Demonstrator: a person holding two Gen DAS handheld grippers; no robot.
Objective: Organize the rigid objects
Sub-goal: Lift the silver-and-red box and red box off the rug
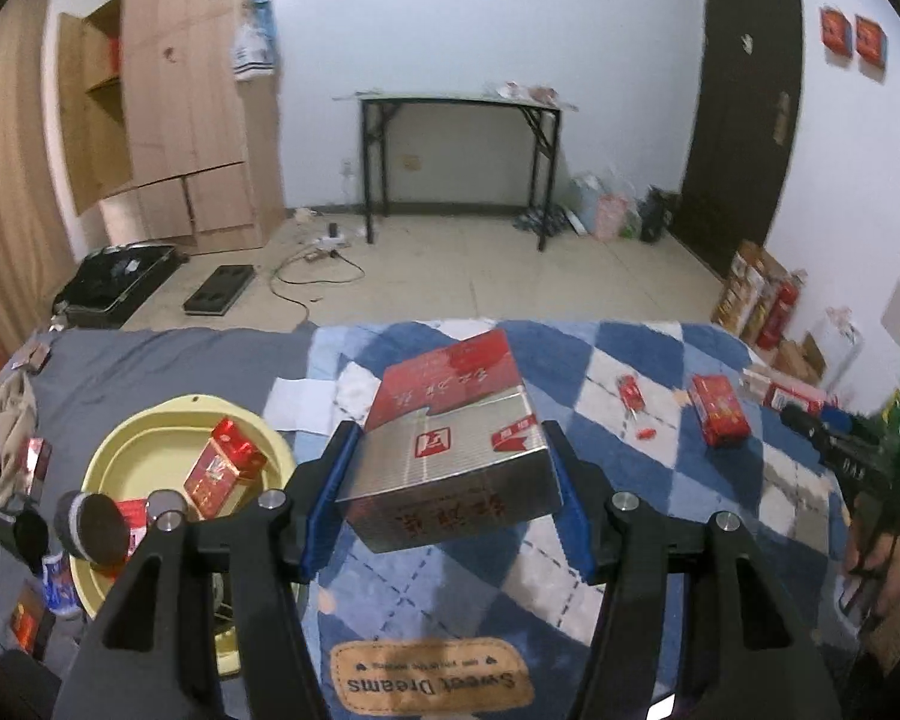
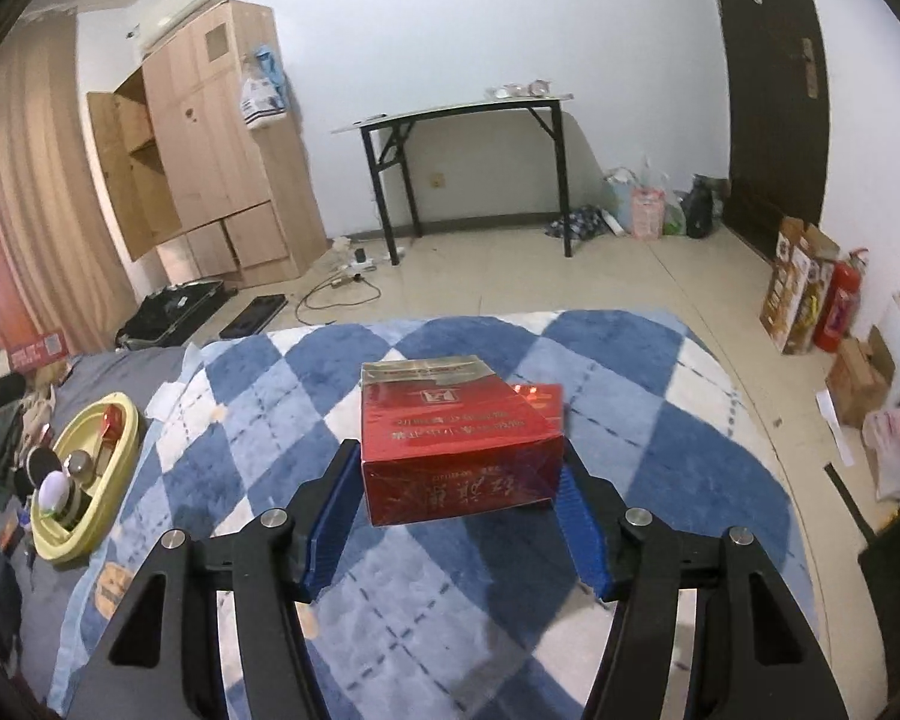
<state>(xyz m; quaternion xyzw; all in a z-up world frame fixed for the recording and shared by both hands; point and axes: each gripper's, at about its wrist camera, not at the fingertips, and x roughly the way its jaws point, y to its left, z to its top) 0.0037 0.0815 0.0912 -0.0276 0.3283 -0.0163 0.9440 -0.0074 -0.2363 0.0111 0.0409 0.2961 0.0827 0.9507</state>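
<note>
In the left wrist view my left gripper (image 1: 447,468) is shut on a silver and red cigarette box (image 1: 450,450), held above the blue checked blanket (image 1: 630,540). A yellow bowl (image 1: 120,438) at the left holds a red pack (image 1: 222,465) and round items. In the right wrist view my right gripper (image 2: 456,492) is shut on a red cigarette box (image 2: 456,450) with a gold top, above the same blanket (image 2: 450,600). The yellow bowl (image 2: 123,432) lies far left there.
Small red packs (image 1: 717,408) and red scraps (image 1: 630,396) lie on the blanket to the right in the left wrist view. The right hand's gripper body (image 1: 852,456) shows at the right edge. Clutter lies on the grey sheet (image 1: 168,360) at left. Floor, black table and wardrobe lie beyond.
</note>
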